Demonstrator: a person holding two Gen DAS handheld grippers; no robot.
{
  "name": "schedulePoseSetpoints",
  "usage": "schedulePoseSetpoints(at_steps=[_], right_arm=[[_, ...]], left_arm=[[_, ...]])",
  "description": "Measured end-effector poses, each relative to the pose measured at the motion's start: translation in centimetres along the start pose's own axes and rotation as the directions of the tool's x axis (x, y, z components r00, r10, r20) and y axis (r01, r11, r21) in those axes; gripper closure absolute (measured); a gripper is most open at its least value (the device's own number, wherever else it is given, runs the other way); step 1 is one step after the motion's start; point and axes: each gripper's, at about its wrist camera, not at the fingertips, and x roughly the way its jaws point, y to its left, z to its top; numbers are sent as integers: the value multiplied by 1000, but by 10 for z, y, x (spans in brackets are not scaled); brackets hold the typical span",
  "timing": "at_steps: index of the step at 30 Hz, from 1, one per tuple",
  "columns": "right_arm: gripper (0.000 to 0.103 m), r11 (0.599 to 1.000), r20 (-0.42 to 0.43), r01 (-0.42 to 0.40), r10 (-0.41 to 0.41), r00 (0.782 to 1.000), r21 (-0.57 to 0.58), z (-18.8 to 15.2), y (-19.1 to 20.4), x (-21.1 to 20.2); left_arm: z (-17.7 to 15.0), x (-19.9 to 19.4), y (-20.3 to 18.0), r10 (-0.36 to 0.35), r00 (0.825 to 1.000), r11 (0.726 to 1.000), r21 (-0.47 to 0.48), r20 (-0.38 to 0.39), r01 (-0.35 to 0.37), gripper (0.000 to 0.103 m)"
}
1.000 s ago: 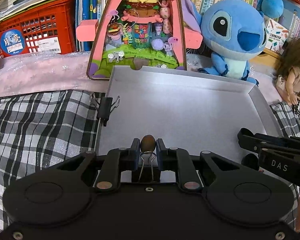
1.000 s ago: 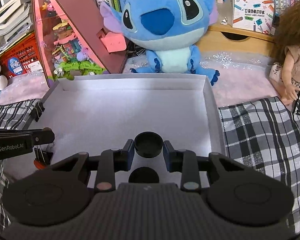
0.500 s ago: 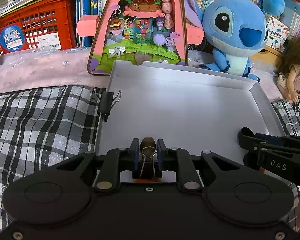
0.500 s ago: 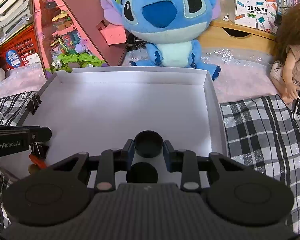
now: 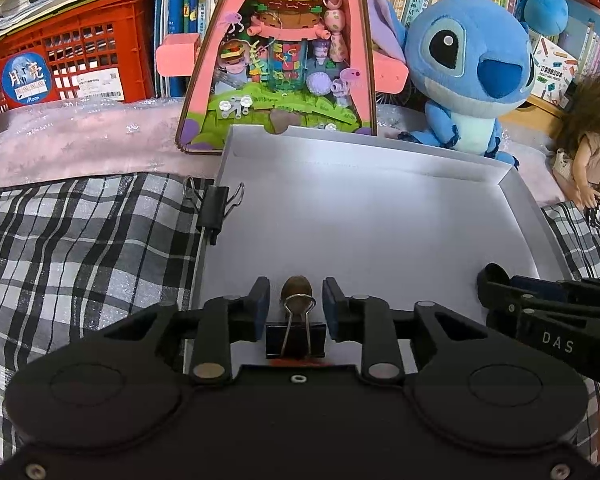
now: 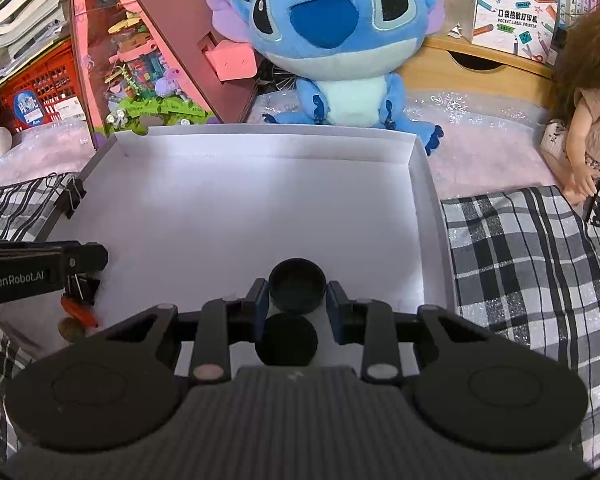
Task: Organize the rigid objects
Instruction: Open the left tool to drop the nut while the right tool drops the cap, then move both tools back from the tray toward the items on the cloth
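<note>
A shallow white tray (image 5: 380,144) lies on a checked cloth. My left gripper (image 5: 295,294) hovers over its near left corner with its jaws opening. Between the pads, touching neither, stands a black binder clip (image 5: 296,338), and a small brown nut-like piece (image 5: 297,286) sits just beyond its wire handles. From the right wrist view, this clip (image 6: 82,286) is below the left fingertips (image 6: 86,256) with an orange bit (image 6: 78,312). My right gripper (image 6: 297,294) is shut on a round black cap (image 6: 297,284) above the tray (image 6: 260,130) floor, near the front right.
A second black binder clip (image 5: 214,208) grips the tray's left wall. Behind the tray stand a pink toy house (image 5: 284,60), a blue plush (image 5: 472,76), a red crate (image 5: 72,64) and books. A doll (image 5: 592,152) sits at the right.
The left jaws have parted and let go of the binder clip, which now stands free between them. The right gripper still holds the black cap in the same place.
</note>
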Motion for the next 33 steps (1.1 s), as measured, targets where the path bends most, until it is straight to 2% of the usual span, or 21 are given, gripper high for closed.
schedulePoseSetpoints(at_steps=[8, 10, 12, 20, 25, 33], right_arm=[[62, 1000, 7, -11, 11, 1000, 23, -1, -2, -3], [60, 1000, 14, -12, 12, 1000, 27, -2, -2, -6], [50, 1000, 23, -12, 12, 1000, 28, -2, -2, -10], [43, 1000, 73, -25, 25, 997, 5, -8, 0, -40], [37, 999, 114, -31, 33, 993, -22, -19, 2, -65], [28, 993, 175, -19, 40, 984, -119, -51, 9, -107]], left_arm=[[1, -9, 2, 13, 1000, 1000, -6, 26, -13, 64], [0, -14, 3, 14, 999, 1000, -4, 32, -14, 62], [-1, -19, 2, 20, 999, 1000, 2, 39, -20, 60], [-11, -57, -2, 25, 996, 1000, 15, 91, -26, 54], [-27, -84, -9, 31, 991, 999, 30, 128, -36, 52], [-64, -119, -17, -9, 989, 1000, 26, 149, 5, 51]])
